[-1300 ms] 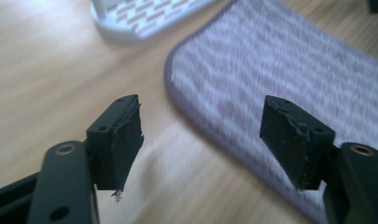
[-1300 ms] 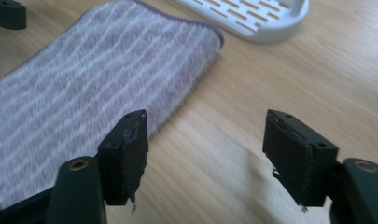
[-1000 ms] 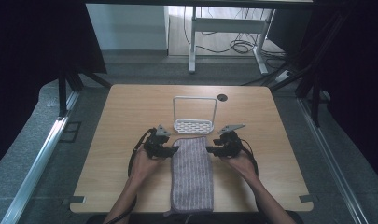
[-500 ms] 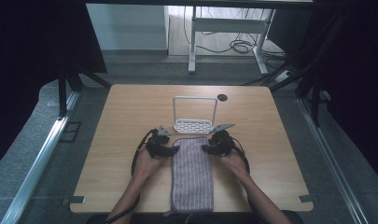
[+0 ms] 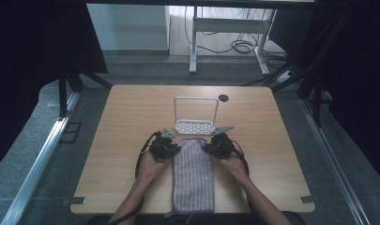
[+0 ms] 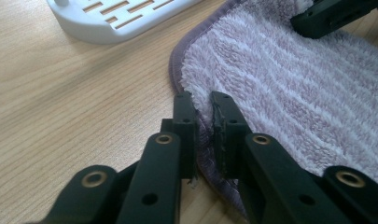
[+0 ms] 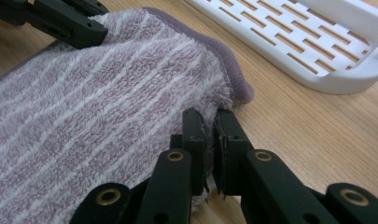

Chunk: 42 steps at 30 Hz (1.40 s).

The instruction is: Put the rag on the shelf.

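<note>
A lilac towel with white stripes (image 5: 193,176) lies lengthwise on the wooden table, its near end hanging over the front edge. My left gripper (image 5: 171,150) pinches the towel's left edge near the far corner; in the left gripper view the jaws (image 6: 201,100) are shut on the towel hem (image 6: 210,163). My right gripper (image 5: 211,148) holds the right edge near the opposite far corner, and in the right gripper view its jaws (image 7: 209,116) are shut on the towel (image 7: 84,112). Each gripper view also catches the other gripper's black jaw across the towel.
A white slotted rack with an upright wire handle (image 5: 195,125) stands just beyond the towel's far end, close to both grippers. A round cable hole (image 5: 223,98) sits near the table's far edge. Bare wood lies to either side.
Both grippers have closed in on the towel's far corners from either side, the right one moving left. The towel has stayed flat.
</note>
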Each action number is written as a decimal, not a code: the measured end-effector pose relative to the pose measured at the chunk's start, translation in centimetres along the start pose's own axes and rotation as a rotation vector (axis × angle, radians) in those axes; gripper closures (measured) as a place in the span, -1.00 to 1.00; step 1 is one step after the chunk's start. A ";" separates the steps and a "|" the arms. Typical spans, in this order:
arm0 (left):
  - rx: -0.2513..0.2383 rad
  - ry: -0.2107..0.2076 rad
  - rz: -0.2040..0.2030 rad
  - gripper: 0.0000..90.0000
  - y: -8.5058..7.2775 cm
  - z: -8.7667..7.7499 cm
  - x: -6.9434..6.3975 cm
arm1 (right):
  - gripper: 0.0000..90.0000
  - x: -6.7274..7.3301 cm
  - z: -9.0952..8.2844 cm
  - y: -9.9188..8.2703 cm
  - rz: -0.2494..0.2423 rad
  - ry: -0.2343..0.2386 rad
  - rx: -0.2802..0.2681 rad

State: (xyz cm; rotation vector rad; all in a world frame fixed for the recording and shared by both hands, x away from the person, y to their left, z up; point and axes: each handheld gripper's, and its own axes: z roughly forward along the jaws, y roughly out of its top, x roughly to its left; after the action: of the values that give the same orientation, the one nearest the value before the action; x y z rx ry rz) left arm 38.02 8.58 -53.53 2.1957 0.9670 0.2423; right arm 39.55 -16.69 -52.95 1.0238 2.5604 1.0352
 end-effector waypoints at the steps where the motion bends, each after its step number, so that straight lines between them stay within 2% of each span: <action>1: -0.003 0.010 0.014 0.83 0.1 -0.1 0.0 | 0.89 0.0 -0.2 0.1 -0.008 -0.004 -0.004; 2: -0.003 0.010 0.014 0.83 0.1 -0.1 0.0 | 0.89 0.0 -0.2 0.1 -0.008 -0.004 -0.004; 5: -0.051 0.010 0.023 0.84 0.5 -1.0 -0.2 | 0.89 -0.1 -1.2 0.4 0.014 0.012 -0.032; 9: -0.077 0.000 0.050 0.84 1.3 -2.1 -0.5 | 0.88 -0.3 -2.3 0.8 0.025 0.030 -0.067; 12: -0.094 -0.003 0.055 0.84 1.8 -2.7 -0.7 | 0.87 -0.3 -2.8 1.0 0.029 0.040 -0.082; 18: -0.144 -0.017 0.061 0.84 3.2 -4.4 -0.7 | 0.88 -0.2 -4.8 2.1 0.014 0.046 -0.128; 19: -0.156 -0.013 0.068 0.84 3.7 -5.0 -0.8 | 0.89 -0.1 -5.5 2.5 0.013 0.048 -0.143; 25: -0.188 -0.003 0.088 0.84 5.0 -6.6 -1.2 | 0.89 -0.1 -7.5 3.8 -0.004 0.050 -0.180; 32: -0.227 0.007 0.106 0.84 6.2 -8.3 -1.3 | 0.89 -0.1 -9.2 5.4 -0.028 0.039 -0.221; 37: -0.268 0.025 0.121 0.83 7.7 -9.9 -1.2 | 0.89 -0.1 -10.6 6.7 -0.048 0.030 -0.249; 42: -0.285 0.037 0.135 0.83 8.8 -10.6 -1.2 | 0.89 -0.2 -11.5 7.7 -0.059 0.019 -0.268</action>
State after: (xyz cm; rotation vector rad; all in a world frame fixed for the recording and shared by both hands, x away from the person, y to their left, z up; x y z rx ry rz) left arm 37.63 9.32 -39.72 2.0001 0.7533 0.4566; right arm 39.01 -19.04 -39.35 0.8662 2.3662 1.3314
